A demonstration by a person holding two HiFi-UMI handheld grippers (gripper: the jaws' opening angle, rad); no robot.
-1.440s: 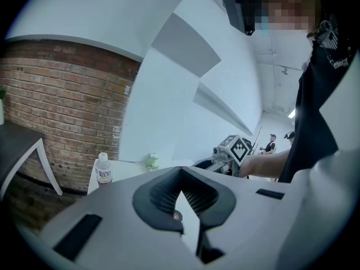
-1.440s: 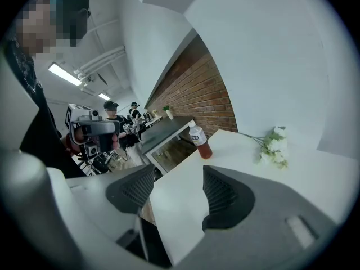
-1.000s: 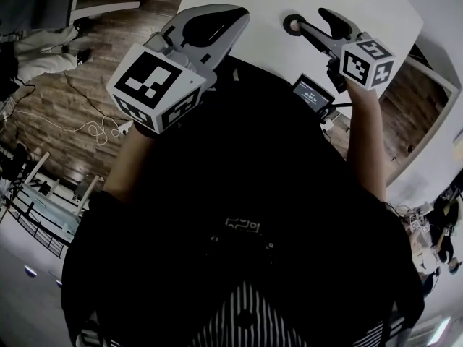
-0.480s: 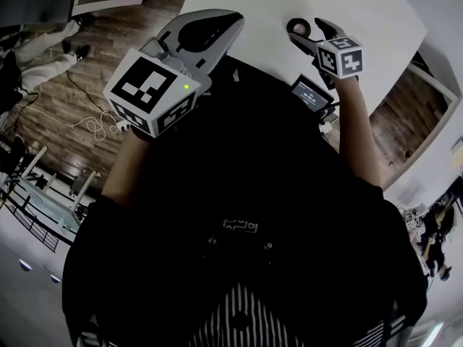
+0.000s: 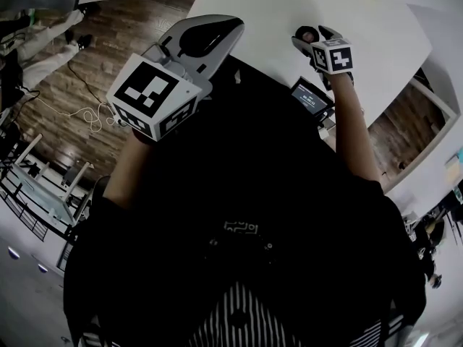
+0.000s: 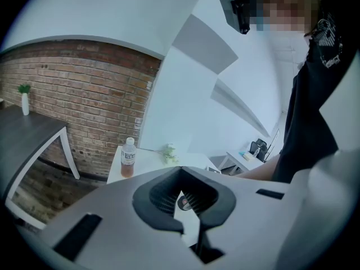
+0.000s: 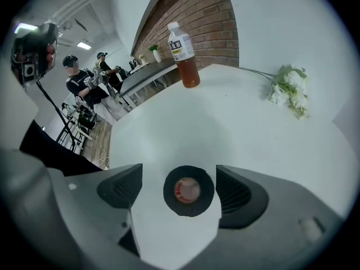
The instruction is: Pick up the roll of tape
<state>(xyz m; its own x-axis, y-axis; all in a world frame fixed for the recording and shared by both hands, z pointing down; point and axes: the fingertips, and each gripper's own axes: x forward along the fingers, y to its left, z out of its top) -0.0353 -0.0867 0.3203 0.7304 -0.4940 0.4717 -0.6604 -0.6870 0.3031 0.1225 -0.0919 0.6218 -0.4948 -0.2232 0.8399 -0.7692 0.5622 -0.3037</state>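
The roll of black tape (image 7: 189,190) with a red-printed core lies flat on the white table (image 7: 236,128). My right gripper (image 7: 180,177) points steeply down over it, its jaws opening, one on each side of the roll with a gap to each pad. In the head view the tape (image 5: 307,33) shows between the right gripper's (image 5: 309,37) fingers. My left gripper (image 5: 233,24) hovers shut and empty at the table's near edge. In the left gripper view the tape (image 6: 183,203) peeks through the hollow of the left gripper's (image 6: 180,170) closed jaws.
A bottle of brown drink (image 7: 184,48) stands at the table's far side, with white flowers (image 7: 289,91) lying to its right. A small screen device (image 5: 309,97) sits at the table's near edge. People stand by desks (image 7: 76,86) in the background.
My right gripper has come down toward the table and now straddles the tape, its jaws spread wider. The left gripper has stayed put.
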